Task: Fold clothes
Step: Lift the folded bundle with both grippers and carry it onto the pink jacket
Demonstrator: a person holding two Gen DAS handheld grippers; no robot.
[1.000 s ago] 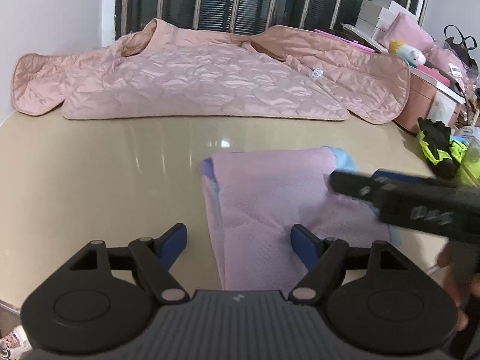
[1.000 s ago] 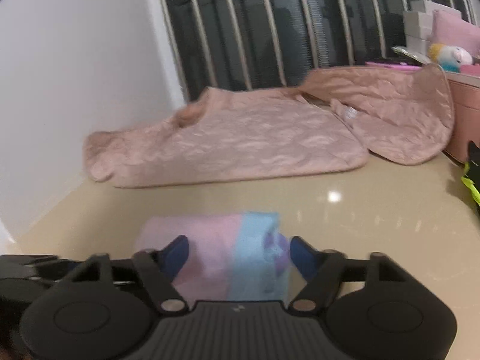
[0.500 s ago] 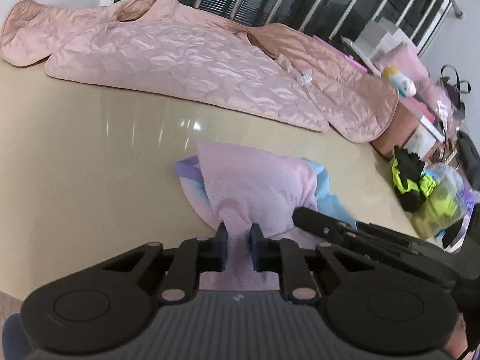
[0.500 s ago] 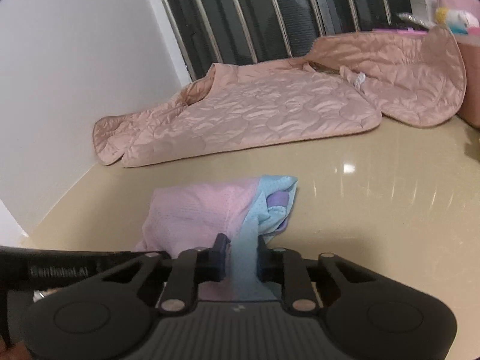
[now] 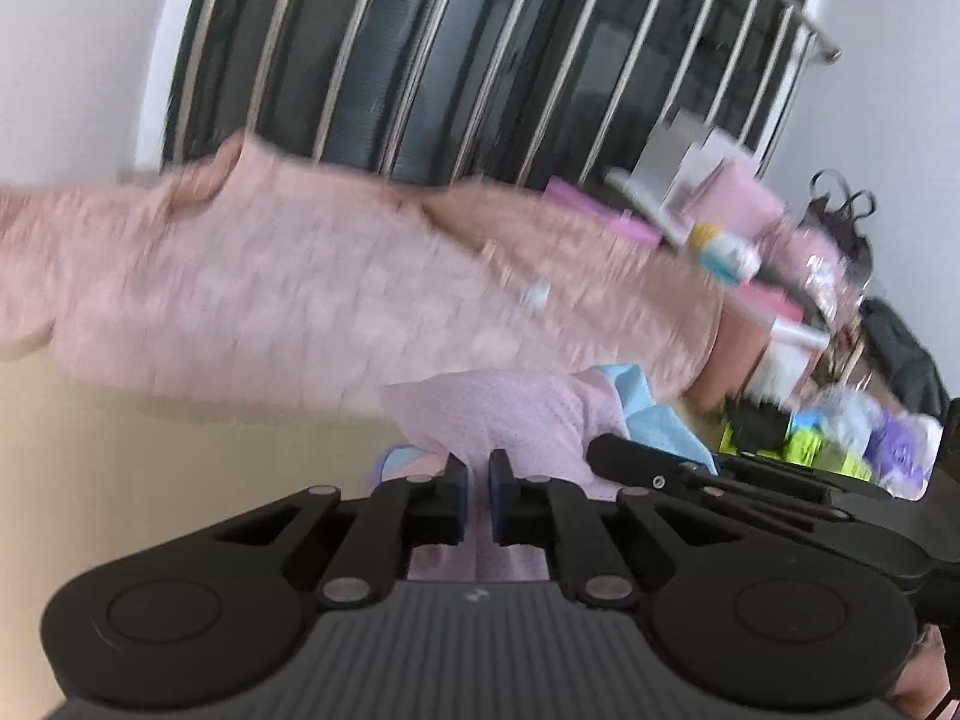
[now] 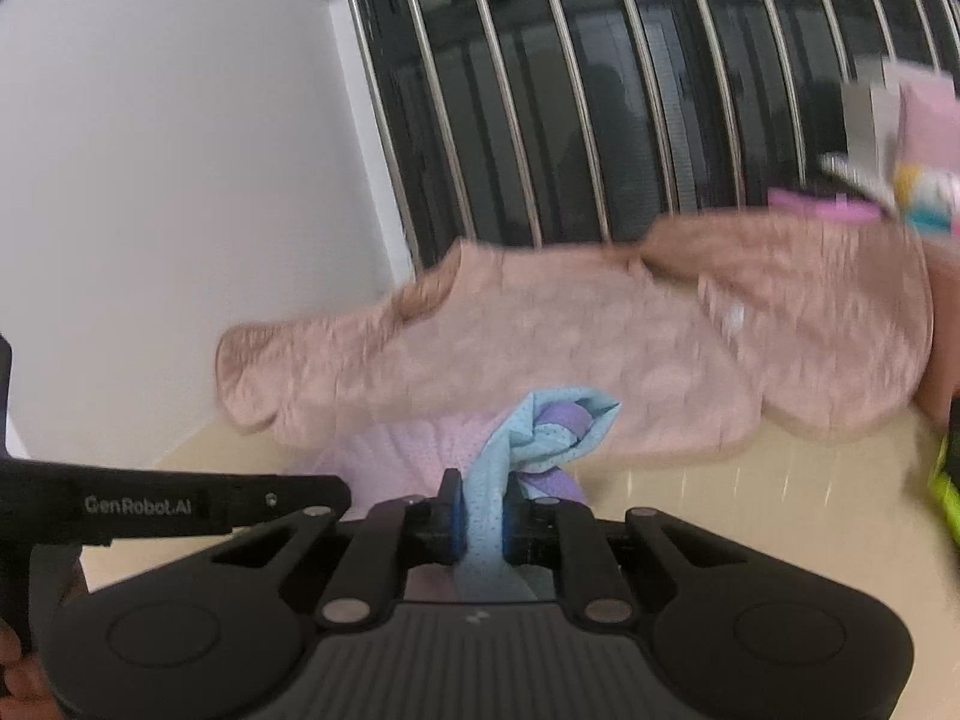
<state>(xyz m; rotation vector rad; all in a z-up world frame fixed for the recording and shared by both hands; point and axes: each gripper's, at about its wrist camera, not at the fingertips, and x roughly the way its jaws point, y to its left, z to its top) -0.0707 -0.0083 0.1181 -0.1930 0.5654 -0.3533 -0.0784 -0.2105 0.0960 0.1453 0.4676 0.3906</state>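
The left gripper (image 5: 477, 501) has just closed its jaws and pinches a pink fold of the small mesh garment (image 5: 510, 414). The right gripper (image 6: 480, 516) has also just closed, its jaws clamped on a light blue fold of the same garment (image 6: 534, 438). The cloth bunches up between the two grippers above the beige table (image 6: 750, 492). Behind it a pink quilted jacket (image 5: 300, 294) lies spread along the far side of the table, in front of a barred window (image 6: 600, 90).

White lettering reads "GenRobot.AI" on the side of the left gripper (image 6: 477, 516)'s black body, seen from the right wrist. Nothing else is legible.
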